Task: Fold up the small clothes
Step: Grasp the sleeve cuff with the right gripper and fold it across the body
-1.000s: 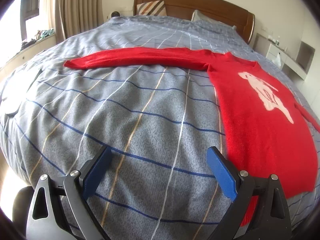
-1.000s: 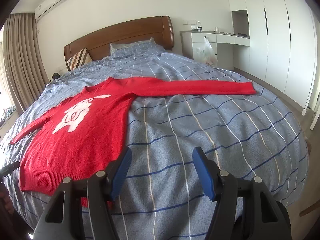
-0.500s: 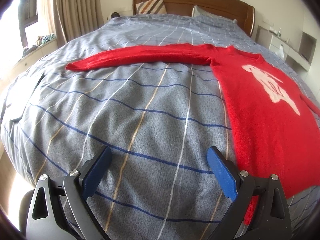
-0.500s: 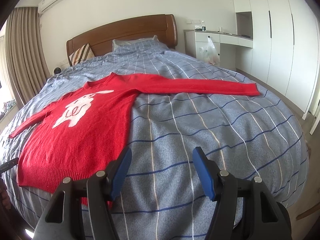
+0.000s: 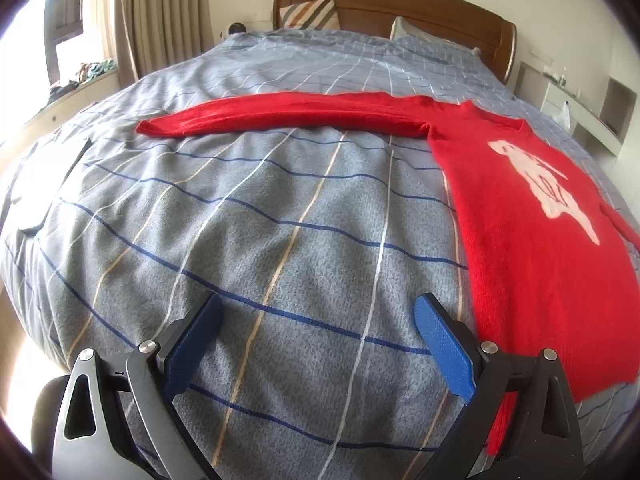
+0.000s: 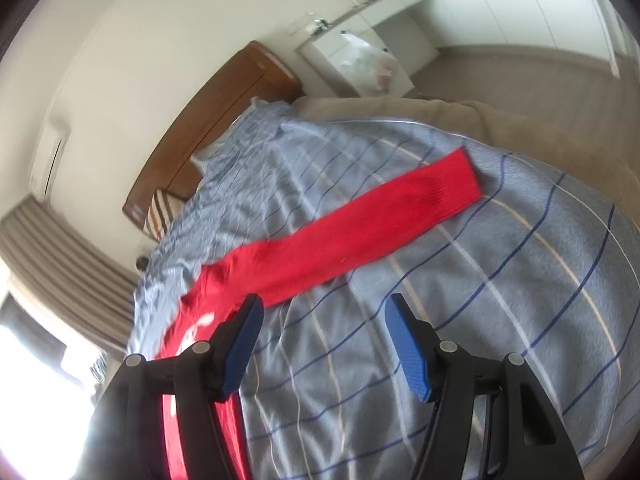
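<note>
The left tool [image 5: 316,344] is hanging over bare bedspread [image 5: 240,240] with its jaws standing apart and nothing between them. The red sweater [image 5: 540,248] is lying flat just ahead and to the right of this tool, front up, its white figure [image 5: 540,188] showing. One sleeve [image 5: 288,118] is stretching out straight across the bed, well ahead of the tool and reaching past it to the left. The sweater's bottom edge is sitting just beside the right-hand jaw.

The right tool [image 6: 324,344] is also showing its jaws apart and gripping nothing. Its view is tilted and blurred. The other sleeve [image 6: 360,232] is lying ahead of it, running up and to the right, with the cuff [image 6: 456,184] well clear of the tool. The sweater's body is passing under the left-hand jaw.

Judgement: no fold is showing anywhere; both sleeves are fully extended and the body is spread open. The whole task appears outstanding: sleeves in, then body doubled. Neither tool is touching the garment as far as the views show.
</note>
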A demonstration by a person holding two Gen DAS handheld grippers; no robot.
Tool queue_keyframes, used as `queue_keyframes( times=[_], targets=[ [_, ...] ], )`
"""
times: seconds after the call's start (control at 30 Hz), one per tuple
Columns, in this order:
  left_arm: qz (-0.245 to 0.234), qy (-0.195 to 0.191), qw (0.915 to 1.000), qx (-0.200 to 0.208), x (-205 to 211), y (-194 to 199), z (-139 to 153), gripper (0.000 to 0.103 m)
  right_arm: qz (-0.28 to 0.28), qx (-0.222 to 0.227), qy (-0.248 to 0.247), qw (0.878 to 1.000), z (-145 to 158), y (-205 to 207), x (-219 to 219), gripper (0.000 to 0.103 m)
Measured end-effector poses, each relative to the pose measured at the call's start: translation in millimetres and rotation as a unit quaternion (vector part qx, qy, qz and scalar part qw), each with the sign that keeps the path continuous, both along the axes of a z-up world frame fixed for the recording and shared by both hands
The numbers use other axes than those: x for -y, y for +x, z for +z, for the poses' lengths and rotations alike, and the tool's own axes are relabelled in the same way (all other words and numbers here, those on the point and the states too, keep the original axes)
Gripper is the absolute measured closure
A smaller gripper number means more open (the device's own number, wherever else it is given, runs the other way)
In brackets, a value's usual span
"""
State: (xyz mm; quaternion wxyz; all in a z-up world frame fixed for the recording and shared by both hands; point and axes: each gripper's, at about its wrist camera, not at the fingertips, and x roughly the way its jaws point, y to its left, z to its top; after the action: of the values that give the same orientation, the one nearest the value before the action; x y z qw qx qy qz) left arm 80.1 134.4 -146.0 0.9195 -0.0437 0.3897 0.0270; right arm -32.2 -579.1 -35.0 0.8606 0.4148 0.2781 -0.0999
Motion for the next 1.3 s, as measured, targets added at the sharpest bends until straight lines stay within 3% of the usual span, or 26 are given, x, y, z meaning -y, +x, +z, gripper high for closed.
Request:
queue_keyframes(
  times=[0.17,0.23,0.33,0.47,0.53,0.63,0.73,0.9,1.07,1.2,1.3],
  targets=[
    [0.000,0.013,0.9999,0.002,1,0,-2,0.005,-0.058,-0.013,0.119,0.991,-35,19,72,0.040],
    [0.000,0.023,0.9997,0.002,3,0,-2,0.004,-0.085,-0.016,0.128,0.988,-43,23,87,0.040],
    [0.000,0.029,0.9996,0.002,4,1,-3,0.004,-0.108,-0.036,0.146,0.983,-58,30,99,0.049],
    [0.003,0.030,0.9995,0.001,4,1,-4,0.003,-0.106,-0.034,0.141,0.984,-60,43,107,0.052],
    [0.003,0.035,0.9994,0.001,5,1,-5,0.003,-0.104,-0.041,0.136,0.984,-61,52,108,0.058],
    [0.003,0.037,0.9993,0.000,5,1,-5,0.003,-0.099,-0.073,0.127,0.984,-67,64,109,0.094],
    [0.005,0.033,0.9994,0.000,5,0,-5,0.003,-0.105,-0.088,0.075,0.988,-47,72,103,0.098],
    [0.008,0.025,0.9996,0.000,3,2,-6,0.003,-0.019,-0.025,-0.062,0.998,57,120,43,0.098],
    [0.011,0.006,0.9999,0.001,-4,3,-2,0.003,0.129,0.031,-0.147,0.980,139,194,-74,0.098],
    [0.016,-0.011,0.9998,0.002,-10,1,-1,0.003,0.237,0.043,-0.192,0.951,158,247,-186,0.098],
    [0.017,-0.016,0.9997,0.002,-11,1,0,0.003,0.302,0.037,-0.205,0.930,143,274,-262,0.098]
  ],
)
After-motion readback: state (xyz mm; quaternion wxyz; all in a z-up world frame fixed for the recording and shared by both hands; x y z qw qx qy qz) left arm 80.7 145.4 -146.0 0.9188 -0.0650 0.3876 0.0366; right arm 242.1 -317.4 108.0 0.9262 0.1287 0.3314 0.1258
